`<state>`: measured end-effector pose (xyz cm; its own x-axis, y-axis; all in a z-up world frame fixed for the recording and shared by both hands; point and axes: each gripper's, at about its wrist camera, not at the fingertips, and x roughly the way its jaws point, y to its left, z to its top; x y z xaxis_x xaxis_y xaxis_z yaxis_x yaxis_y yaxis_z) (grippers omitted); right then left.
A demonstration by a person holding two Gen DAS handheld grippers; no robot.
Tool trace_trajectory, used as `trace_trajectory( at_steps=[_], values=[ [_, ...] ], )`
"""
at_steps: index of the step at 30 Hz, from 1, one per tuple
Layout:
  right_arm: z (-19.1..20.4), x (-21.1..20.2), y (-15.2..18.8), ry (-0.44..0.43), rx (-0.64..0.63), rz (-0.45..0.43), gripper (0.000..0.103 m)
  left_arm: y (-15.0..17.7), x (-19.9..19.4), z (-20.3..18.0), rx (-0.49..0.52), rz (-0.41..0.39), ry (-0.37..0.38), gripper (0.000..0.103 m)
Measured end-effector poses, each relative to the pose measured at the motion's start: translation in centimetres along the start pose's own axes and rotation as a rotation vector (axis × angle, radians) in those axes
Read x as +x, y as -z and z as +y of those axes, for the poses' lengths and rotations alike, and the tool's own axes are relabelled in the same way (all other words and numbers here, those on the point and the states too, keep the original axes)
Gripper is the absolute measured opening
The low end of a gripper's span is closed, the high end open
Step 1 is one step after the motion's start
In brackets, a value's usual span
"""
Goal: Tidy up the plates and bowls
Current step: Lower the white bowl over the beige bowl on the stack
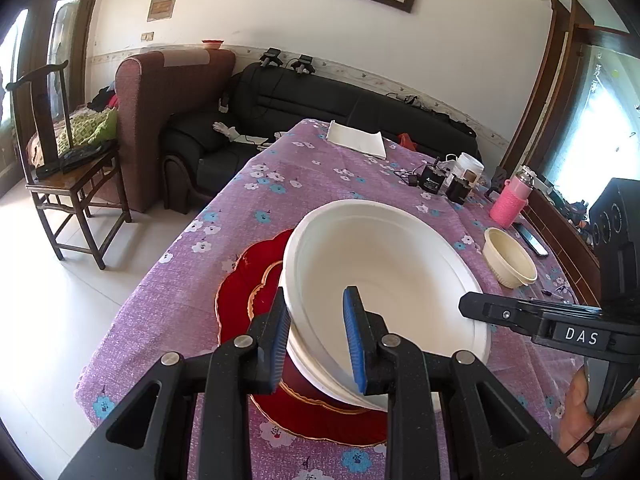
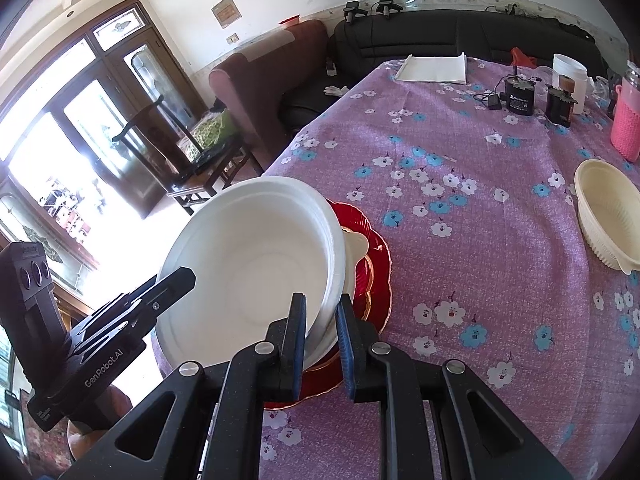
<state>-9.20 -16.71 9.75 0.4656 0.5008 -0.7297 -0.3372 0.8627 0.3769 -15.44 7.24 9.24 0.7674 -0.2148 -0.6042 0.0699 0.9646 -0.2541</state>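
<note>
Left wrist view: the left gripper [image 1: 318,334] is pinching the near rim of a white bowl [image 1: 384,280] tilting over a red plate [image 1: 248,304]. The right gripper [image 2: 322,344] is clamping the bowl's opposite rim; a cream bowl [image 2: 608,216] is sitting well beyond it.

Two fisheye views, each mounted on a hand-held gripper and angled down along its fingers. The left camera looked across the desk [image 1: 224,216] toward the black sofa [image 1: 320,96], with the white bowl [image 1: 384,280] very close. The right camera faced the same way, from the bowl's other side. Both shared bowl, red plate [image 2: 376,264], cream bowl [image 2: 608,216] and sofa.
</note>
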Motion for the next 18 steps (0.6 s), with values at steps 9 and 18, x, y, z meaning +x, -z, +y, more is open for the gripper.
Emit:
trace_trajectory(
  at_steps=[9,18],
  values=[
    [0.02,0.04,0.01,-0.001,-0.003,0.002,0.019,0.02,0.07,0.1,-0.005,-0.001,0.001,0.024],
    [-0.12,-0.14,0.06,-0.007,0.003,-0.001,0.019,-0.03,0.05,0.51,-0.012,-0.002,0.0,0.025]
  ],
)
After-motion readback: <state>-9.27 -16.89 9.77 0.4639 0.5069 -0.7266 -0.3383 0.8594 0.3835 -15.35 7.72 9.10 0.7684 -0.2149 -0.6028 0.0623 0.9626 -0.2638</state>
